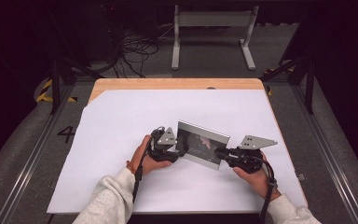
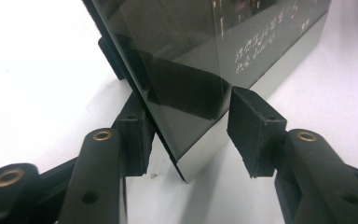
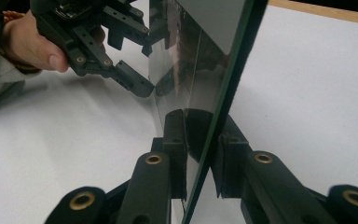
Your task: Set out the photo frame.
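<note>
Framed glass panel (image 1: 203, 143), dark and reflective with a silver edge, stands upright on its long edge near the middle of the white sheet (image 1: 121, 116) that covers the wooden table (image 1: 168, 84). Right gripper (image 1: 223, 153) is clamped on the panel's right end, one pad pressed to each face; the right hand (image 1: 254, 173) grips its body from behind, forearm entering from the lower right, gripper level and pointing left. Left gripper (image 1: 179, 150) straddles the panel's left corner, jaws partly apart: one pad touches the back, the other stands clear of the front. Left hand (image 1: 145, 156) wraps its body, sleeve (image 1: 107, 198) angled from below.
</note>
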